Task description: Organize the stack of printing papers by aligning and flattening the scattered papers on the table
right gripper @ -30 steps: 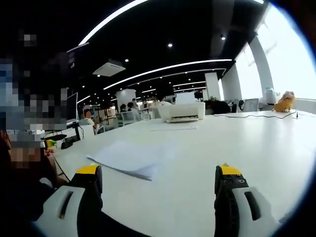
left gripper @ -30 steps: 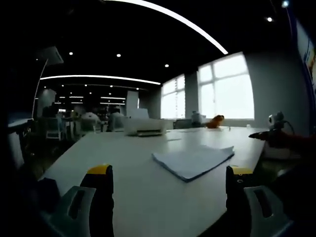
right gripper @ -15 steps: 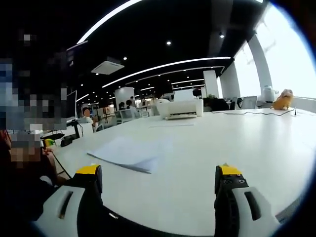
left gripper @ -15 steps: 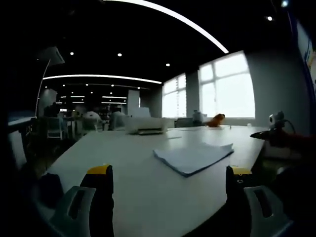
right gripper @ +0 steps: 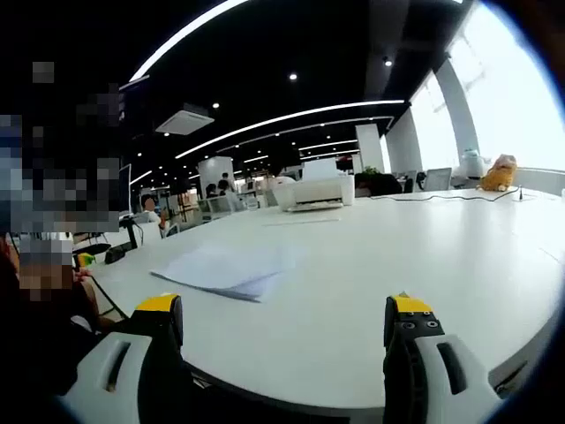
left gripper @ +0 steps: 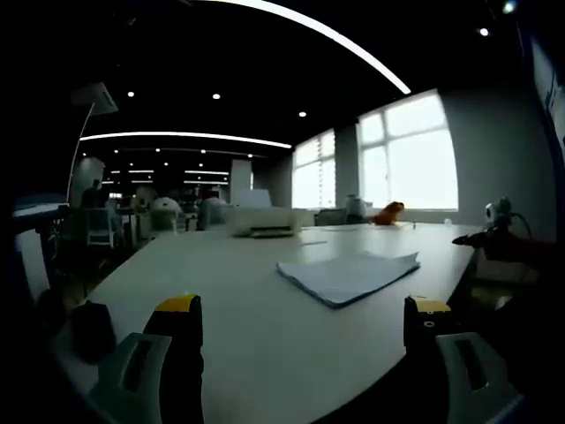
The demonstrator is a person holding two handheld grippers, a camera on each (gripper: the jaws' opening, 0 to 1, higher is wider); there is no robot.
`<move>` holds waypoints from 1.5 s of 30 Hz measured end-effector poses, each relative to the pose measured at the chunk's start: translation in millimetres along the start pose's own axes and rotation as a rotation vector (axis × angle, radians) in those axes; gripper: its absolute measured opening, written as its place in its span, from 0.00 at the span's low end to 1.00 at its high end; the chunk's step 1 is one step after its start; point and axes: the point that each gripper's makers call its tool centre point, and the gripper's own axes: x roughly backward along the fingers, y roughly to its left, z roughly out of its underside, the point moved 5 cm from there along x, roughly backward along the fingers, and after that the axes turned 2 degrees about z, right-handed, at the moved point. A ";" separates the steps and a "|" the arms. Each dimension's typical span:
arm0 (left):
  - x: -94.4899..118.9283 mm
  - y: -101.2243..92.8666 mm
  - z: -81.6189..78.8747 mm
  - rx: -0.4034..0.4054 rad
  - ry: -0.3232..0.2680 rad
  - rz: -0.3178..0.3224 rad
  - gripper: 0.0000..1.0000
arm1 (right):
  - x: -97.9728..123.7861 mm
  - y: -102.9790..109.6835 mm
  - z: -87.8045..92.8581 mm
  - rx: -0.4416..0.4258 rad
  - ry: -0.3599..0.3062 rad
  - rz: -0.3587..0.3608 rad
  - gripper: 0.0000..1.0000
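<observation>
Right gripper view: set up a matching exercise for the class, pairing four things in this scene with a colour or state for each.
Things:
1. Papers
2. Printer
3. Plush toy
4. Right gripper

Colour or state:
A. Orange, by the window
B. Open, with yellow tips
C. Loose pile lying on the table
D. White, at the table's far end

Pairs: 1-C, 2-D, 3-A, 4-B

An open-plan office: a long white table (right gripper: pixel 424 256) runs toward a white printer (right gripper: pixel 309 193) at frame centre, with a loose stack of printing papers (right gripper: pixel 225 269) at lower left. Curved strip lights (right gripper: pixel 291 117) and recessed spotlights cross the dark ceiling; seated workers (right gripper: pixel 152 212) appear at left, tall windows (left gripper: pixel 408 155) at right.
</observation>
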 end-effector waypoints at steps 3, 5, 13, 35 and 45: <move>-0.1 0.1 -1.4 -0.001 -0.004 -0.001 0.97 | -0.2 0.4 1.0 0.000 0.004 0.000 0.90; -0.3 -0.2 -2.1 0.000 -0.006 -0.001 0.97 | 0.1 1.1 1.7 -0.001 0.003 0.000 0.90; -0.8 -1.5 -3.6 -0.002 -0.008 0.002 0.97 | 0.9 1.9 2.4 -0.006 0.000 -0.002 0.90; -0.5 0.7 -6.1 -0.002 -0.017 -0.005 0.97 | 1.0 -1.1 0.9 -0.007 -0.005 0.007 0.90; -0.2 3.0 -7.4 0.005 -0.024 -0.007 0.97 | 0.8 -0.3 -0.6 -0.007 -0.010 0.006 0.90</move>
